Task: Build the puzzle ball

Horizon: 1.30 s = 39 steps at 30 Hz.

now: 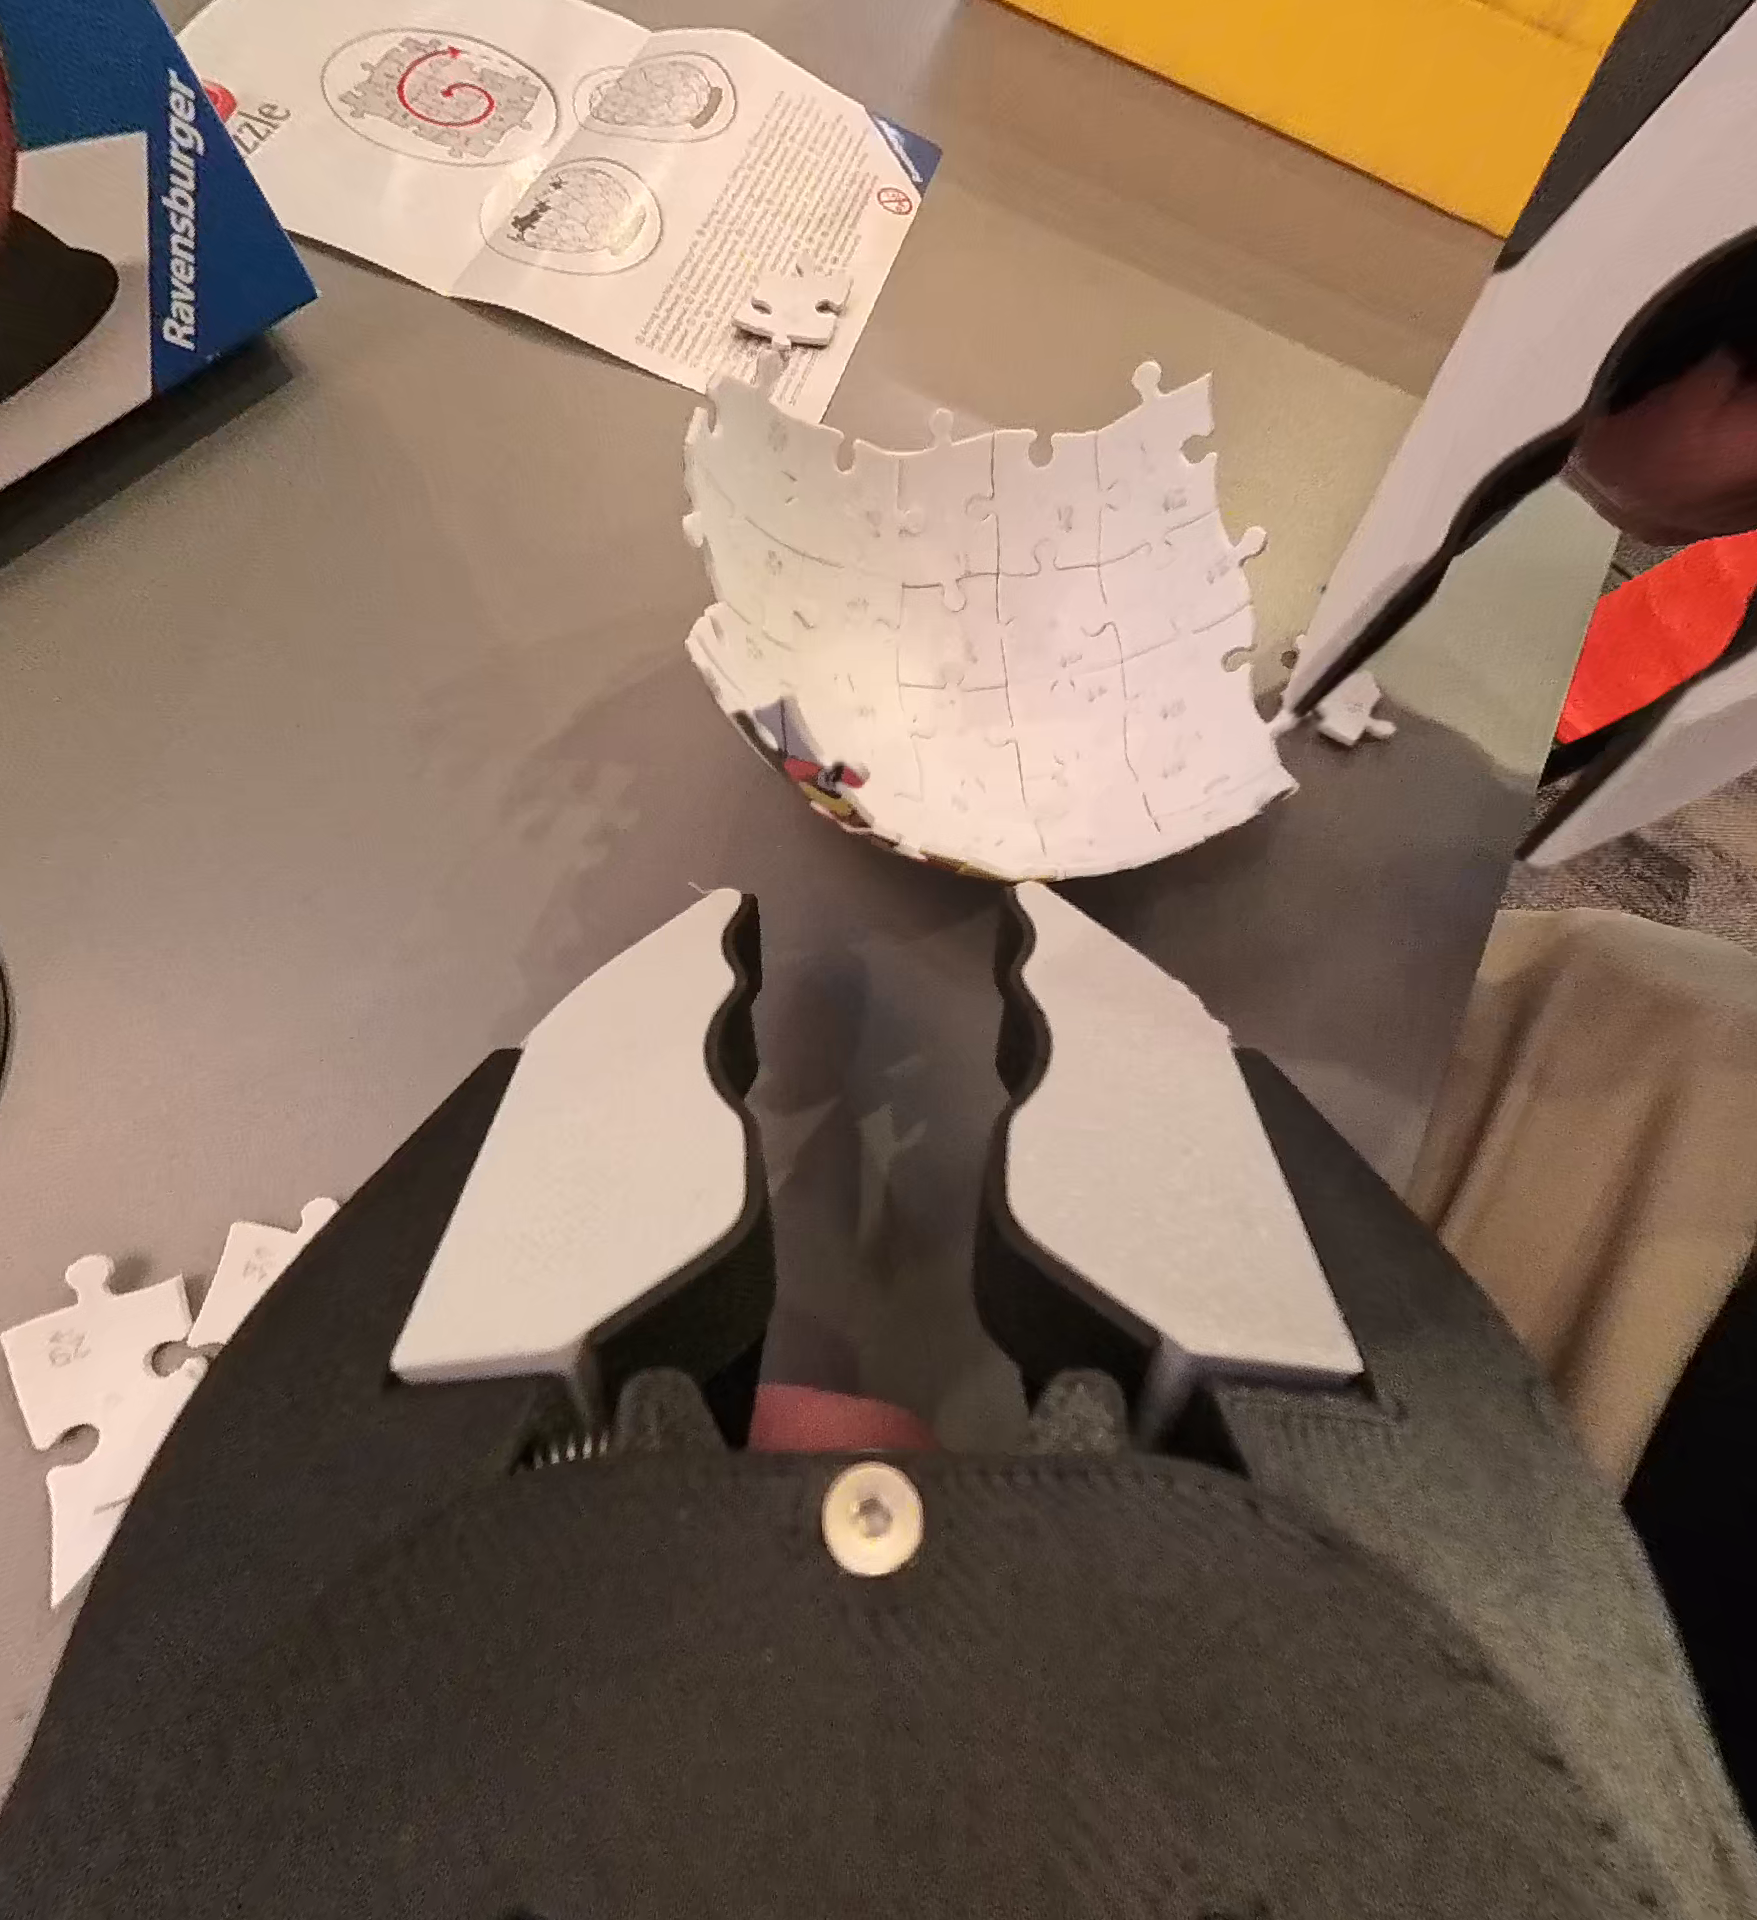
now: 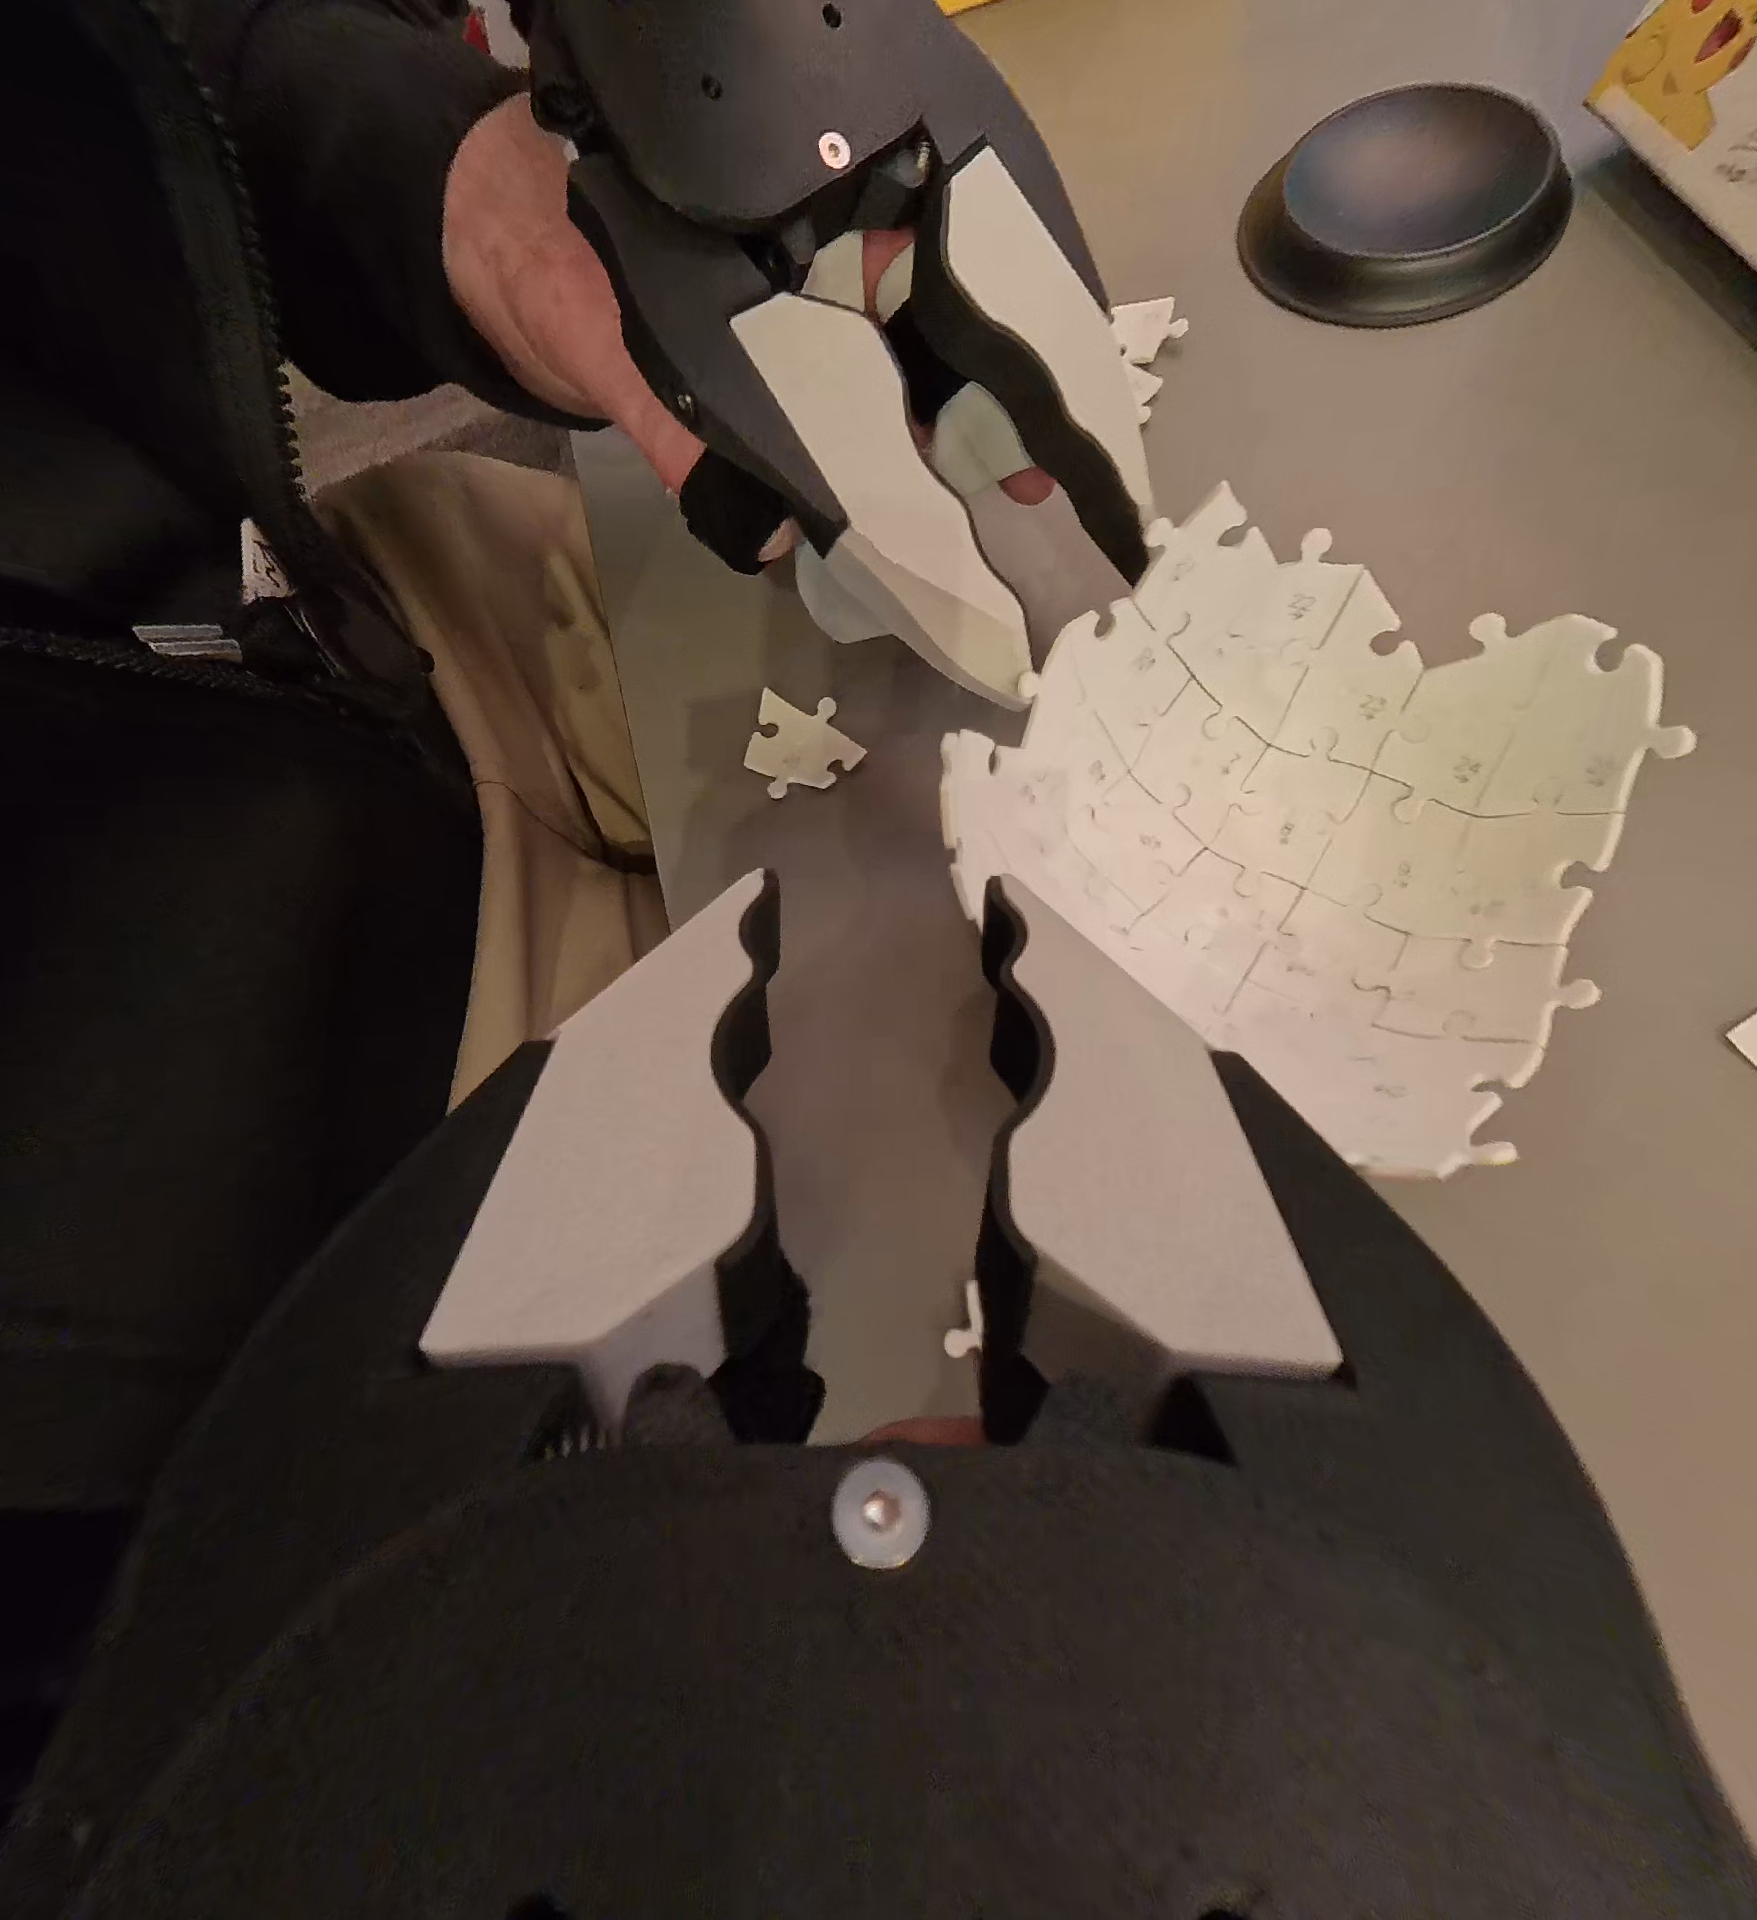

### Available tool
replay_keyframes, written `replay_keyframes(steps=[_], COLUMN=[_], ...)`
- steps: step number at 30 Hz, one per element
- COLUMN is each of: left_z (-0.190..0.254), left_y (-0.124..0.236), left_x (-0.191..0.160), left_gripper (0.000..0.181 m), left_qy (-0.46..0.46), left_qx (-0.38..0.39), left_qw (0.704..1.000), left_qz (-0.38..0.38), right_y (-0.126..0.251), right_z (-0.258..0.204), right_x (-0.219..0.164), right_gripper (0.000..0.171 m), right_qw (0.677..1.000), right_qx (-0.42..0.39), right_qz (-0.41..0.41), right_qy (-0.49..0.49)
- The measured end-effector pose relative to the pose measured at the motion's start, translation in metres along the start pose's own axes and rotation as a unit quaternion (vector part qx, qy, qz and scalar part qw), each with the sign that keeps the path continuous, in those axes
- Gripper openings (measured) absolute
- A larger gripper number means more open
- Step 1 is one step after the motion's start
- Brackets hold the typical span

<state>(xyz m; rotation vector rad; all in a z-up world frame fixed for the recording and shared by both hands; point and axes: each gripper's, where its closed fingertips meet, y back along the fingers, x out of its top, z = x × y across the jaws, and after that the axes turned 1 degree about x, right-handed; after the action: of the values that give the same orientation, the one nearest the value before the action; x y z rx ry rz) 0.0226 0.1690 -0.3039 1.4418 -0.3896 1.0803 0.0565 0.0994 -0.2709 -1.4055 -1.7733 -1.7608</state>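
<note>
Grey worktop [image 1: 282,727] is seen under everything, with the half-built puzzle ball [image 1: 988,634] resting on it as a curved white shell, hollow side up, coloured print showing at its lower edge. Just in front of the ball, the left tool [image 1: 879,914] is held with its jaws apart and nothing between them, tips close to the rim. At the ball's right edge the right tool [image 2: 879,894] is held, jaws likewise apart and empty; whether a tip touches the shell cannot be told. Beyond the ball a leaflet [image 1: 583,177] is spread flat, with one loose piece [image 1: 791,307] lying on it. Left of the leaflet the box [image 1: 74,239] is seen. Two more pieces [image 1: 115,1382] are seen near the left tool's body, and another [image 2: 801,743] near the ball, beside the worktop edge. A black stand [image 2: 1404,197] sits well apart from the ball.
</note>
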Motion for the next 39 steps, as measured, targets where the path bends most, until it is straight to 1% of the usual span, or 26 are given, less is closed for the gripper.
replay_keyframes(steps=[6, 12, 19, 22, 25, 28, 32, 34, 37, 39], left_z=[-0.001, 0.0, 0.0, -0.002, -0.004, -0.006, -0.007, -0.008, -0.01, -0.011], left_y=[-0.001, -0.002, -0.003, -0.003, -0.003, -0.004, -0.004, -0.003, -0.004, -0.005], left_x=[0.001, 0.008, 0.011, 0.013, 0.015, 0.015, 0.017, 0.019, 0.023, 0.026], left_gripper=[0.042, 0.042, 0.042, 0.042, 0.041, 0.041, 0.041, 0.041, 0.041, 0.04], left_qy=[-0.002, -0.006, -0.008, -0.004, 0.0, 0.002, 0.002, 0.001, 0.002, 0.002], left_qx=[0.0, 0.0, 0.001, 0.002, 0.001, 0.003, 0.004, 0.008, 0.011, 0.014], left_qw=[1.0, 1.0, 1.0, 1.0, 1.0, 1.0, 1.0, 1.0, 1.0, 0.999], left_qz=[0.002, 0.008, 0.013, 0.015, 0.019, 0.02, 0.022, 0.025, 0.028, 0.031], right_y=[0.017, 0.042, 0.069, 0.08, 0.09, 0.087, 0.065, 0.054, 0.048, 0.044], right_z=[0.013, 0.038, 0.077, 0.103, 0.133, 0.159, 0.197, 0.207, 0.218, 0.223], right_x=[0.001, -0.001, -0.012, -0.022, -0.02, -0.016, -0.031, -0.039, -0.039, -0.038], right_gripper=[0.039, 0.039, 0.041, 0.044, 0.044, 0.043, 0.04, 0.042, 0.04, 0.034], right_qw=[0.999, 0.995, 0.98, 0.967, 0.955, 0.954, 0.962, 0.966, 0.967, 0.969], right_qx=[-0.029, -0.085, -0.178, -0.235, -0.28, -0.289, -0.264, -0.243, -0.242, -0.232], right_qz=[0.019, 0.042, 0.057, 0.053, 0.063, 0.051, 0.002, -0.013, -0.023, -0.033], right_qy=[-0.01, -0.029, -0.063, -0.077, -0.077, -0.065, -0.075, -0.091, -0.076, -0.074])
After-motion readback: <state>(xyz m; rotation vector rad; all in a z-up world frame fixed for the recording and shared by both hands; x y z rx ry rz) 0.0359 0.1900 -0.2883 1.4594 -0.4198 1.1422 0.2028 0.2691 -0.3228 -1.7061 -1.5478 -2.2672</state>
